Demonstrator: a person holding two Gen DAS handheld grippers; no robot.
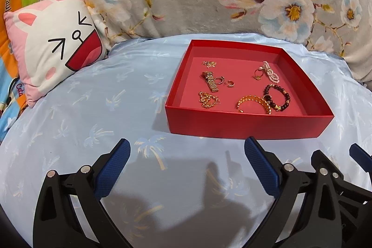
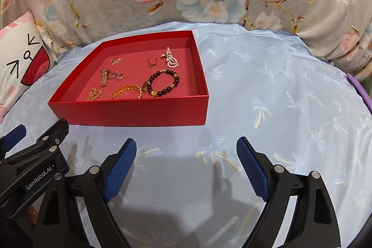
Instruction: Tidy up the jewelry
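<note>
Side by side, left tool (image 1: 187,150) and right tool (image 2: 186,150) hover spread apart before the red box (image 2: 130,112).

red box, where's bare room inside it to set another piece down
The shallow red cardboard box has bare floor along its far wall, between the small gold charm cluster and the white pearl strand. The centre gap is narrower. The near edge is crowded: gold chain, gold cuff bangle, dark beaded bracelet.

The right gripper (image 2: 186,150) gapes empty over the sheet (image 2: 267,85), the red tray (image 2: 130,112) of jewelry at eleven o'clock.
</note>
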